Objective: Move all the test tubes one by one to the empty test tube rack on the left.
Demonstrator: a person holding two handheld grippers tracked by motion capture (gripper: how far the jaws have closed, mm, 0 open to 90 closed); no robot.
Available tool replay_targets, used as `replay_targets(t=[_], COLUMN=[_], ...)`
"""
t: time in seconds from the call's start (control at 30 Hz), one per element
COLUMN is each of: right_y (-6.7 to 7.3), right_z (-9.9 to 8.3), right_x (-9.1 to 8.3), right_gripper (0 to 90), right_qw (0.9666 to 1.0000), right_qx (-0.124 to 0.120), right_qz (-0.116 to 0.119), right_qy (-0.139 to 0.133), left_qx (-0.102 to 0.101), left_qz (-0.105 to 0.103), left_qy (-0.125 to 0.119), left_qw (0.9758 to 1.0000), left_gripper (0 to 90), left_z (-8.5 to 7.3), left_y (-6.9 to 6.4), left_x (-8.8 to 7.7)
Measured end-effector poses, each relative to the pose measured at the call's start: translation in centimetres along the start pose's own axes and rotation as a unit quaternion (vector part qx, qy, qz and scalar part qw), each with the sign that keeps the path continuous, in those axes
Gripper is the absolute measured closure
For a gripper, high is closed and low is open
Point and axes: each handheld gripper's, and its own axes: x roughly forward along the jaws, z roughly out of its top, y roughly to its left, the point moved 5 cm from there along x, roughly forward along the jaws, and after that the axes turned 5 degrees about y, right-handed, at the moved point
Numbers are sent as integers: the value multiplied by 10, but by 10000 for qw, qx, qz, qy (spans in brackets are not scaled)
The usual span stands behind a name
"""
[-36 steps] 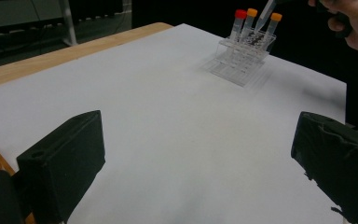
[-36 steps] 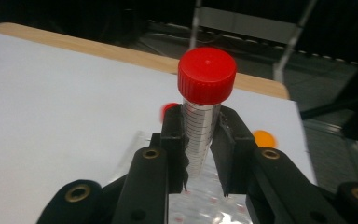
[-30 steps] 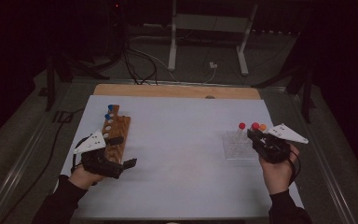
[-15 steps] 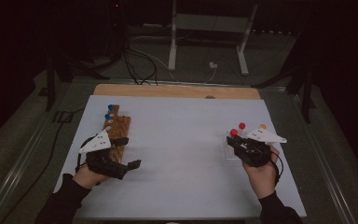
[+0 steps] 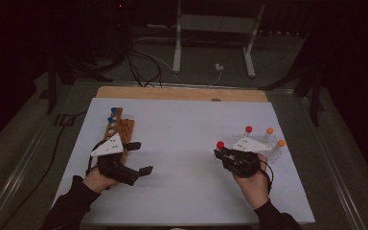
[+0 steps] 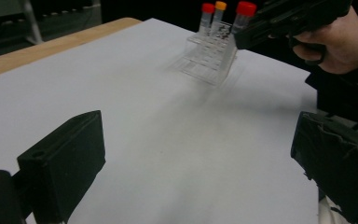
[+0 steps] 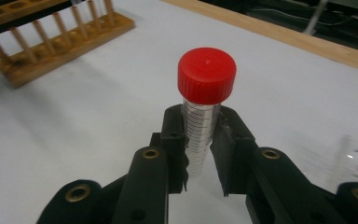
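Observation:
My right gripper (image 5: 226, 154) is shut on a clear graduated tube with a red cap (image 5: 220, 144), held upright just left of a clear plastic rack (image 5: 267, 146). In the right gripper view the pads (image 7: 175, 140) squeeze the tube (image 7: 200, 135) below its red cap. The rack holds one red-capped tube (image 5: 248, 129) and two orange-capped ones (image 5: 270, 130). My left gripper (image 5: 140, 157) is open and holds nothing, just in front of a wooden rack (image 5: 120, 128) with blue-capped tubes (image 5: 113, 110). Its wide-apart jaws in the left gripper view frame bare white table, with the clear rack (image 6: 209, 58) beyond.
A white sheet (image 5: 182, 139) covers the table, with a wooden strip (image 5: 172, 93) along its far edge. Beyond it are cables and a metal stand's legs (image 5: 177, 52) on the dark floor. The wooden rack (image 7: 60, 42) lies far left in the right gripper view.
My right gripper has carried the red-capped tube leftwards, away from the clear rack and a bit lower. My left gripper has drifted slightly right, still open.

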Motion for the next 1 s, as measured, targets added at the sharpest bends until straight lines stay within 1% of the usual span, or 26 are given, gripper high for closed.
replay_targets(t=[0.07,0.2,0.33,0.5,0.57,0.63,0.77,0.83,0.93,1.0], right_y=[6,18,26,32,34,36,40,42,44,46], right_z=[-1,-1,-1,0,1,1,1,2,2,2], right_x=[3,8,9,9,9,9,9,8,8,8], right_gripper=[747,747,747,747,748,747,747,747,747,747], right_qw=[9999,9995,9990,9985,9983,9980,9976,9973,9968,9966], right_qx=[-31,-169,-263,-318,-331,-349,-414,-421,-453,-461], right_qz=[99,246,350,439,467,508,549,598,649,680], right_qy=[24,107,118,117,121,120,114,100,90,83], left_qx=[51,102,162,238,347,369,419,425,456,495], left_qz=[-41,-173,-271,-391,-408,-452,-494,-553,-595,-630], left_qy=[38,25,28,34,49,-3,-24,-50,-26,-35], left_qw=[10000,9998,9995,9989,9985,9983,9979,9976,9972,9968], left_gripper=[44,44,44,48,53,66,73,80,89,122], left_z=[2,8,14,22,26,30,36,39,43,46], left_y=[-3,-8,-13,-19,-21,-23,-25,-27,-29,-31], left_x=[4,12,20,29,32,34,39,40,44,47])
